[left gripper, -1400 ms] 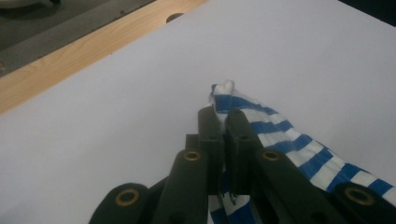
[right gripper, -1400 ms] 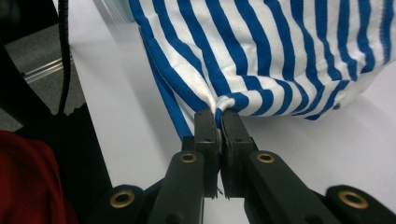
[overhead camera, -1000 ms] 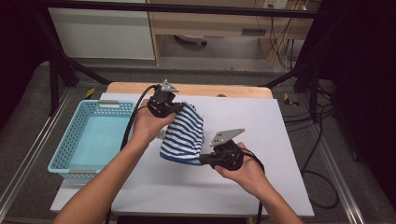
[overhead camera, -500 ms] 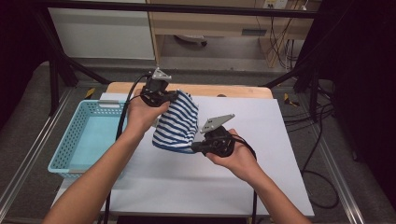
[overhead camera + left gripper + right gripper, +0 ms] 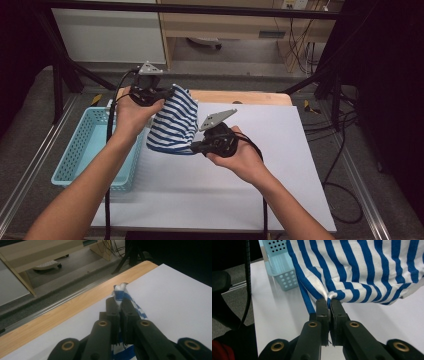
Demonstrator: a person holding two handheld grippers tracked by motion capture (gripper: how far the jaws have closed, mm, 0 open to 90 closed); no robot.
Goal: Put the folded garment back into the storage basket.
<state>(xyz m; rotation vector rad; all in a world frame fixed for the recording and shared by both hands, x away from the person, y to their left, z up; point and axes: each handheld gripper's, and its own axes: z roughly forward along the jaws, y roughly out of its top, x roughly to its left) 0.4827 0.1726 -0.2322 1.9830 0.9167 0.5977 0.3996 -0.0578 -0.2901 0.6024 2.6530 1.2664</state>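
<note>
A blue-and-white striped cloth [image 5: 174,122] hangs folded in the air between both grippers, above the white table top [image 5: 270,165]. My left gripper [image 5: 167,93] holds its far upper corner; in the left gripper view the jaws are shut on a bunched tip of the striped cloth [image 5: 120,291]. My right gripper [image 5: 195,148] pinches the cloth's near lower edge; in the right gripper view the striped cloth [image 5: 362,267] spreads above the shut jaws. The cloth's bottom hem hangs just above the table.
A light blue perforated basket [image 5: 75,155] stands at the table's left edge, close to the cloth; the same basket [image 5: 280,265] appears in the right gripper view. A wooden strip [image 5: 250,96] borders the table's far side. Cables trail from both grippers.
Both hands have risen and shifted left toward the basket, carrying the cloth up off the table. The grips are unchanged.
</note>
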